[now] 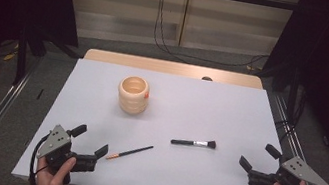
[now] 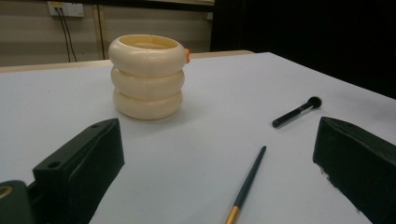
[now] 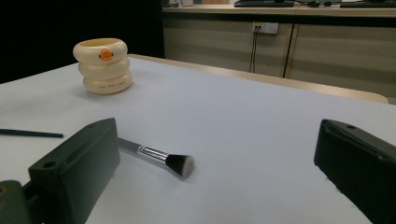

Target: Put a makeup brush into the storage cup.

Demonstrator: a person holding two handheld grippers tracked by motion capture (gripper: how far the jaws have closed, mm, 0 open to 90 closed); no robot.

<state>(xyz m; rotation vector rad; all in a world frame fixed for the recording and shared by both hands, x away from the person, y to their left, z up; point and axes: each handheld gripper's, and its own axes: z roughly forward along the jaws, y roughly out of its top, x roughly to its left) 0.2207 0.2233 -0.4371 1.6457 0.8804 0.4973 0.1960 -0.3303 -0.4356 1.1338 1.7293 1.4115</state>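
Jaws wide and empty on both: our left gripper sits near the thin brush, our right gripper near the makeup brush. Both brushes lie on the desk. Judging so, we next grasp and drop them into the holder.

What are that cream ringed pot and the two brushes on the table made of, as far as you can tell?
The pot looks like smooth moulded plastic or glazed ceramic: three bulging rings with a soft sheen. The makeup brush has a dark handle, a shiny metal-looking collar and soft dark bristles with pale tips. The thin brush has a dark, probably painted handle and a gold or copper-coloured end; wood or plastic, I cannot tell.
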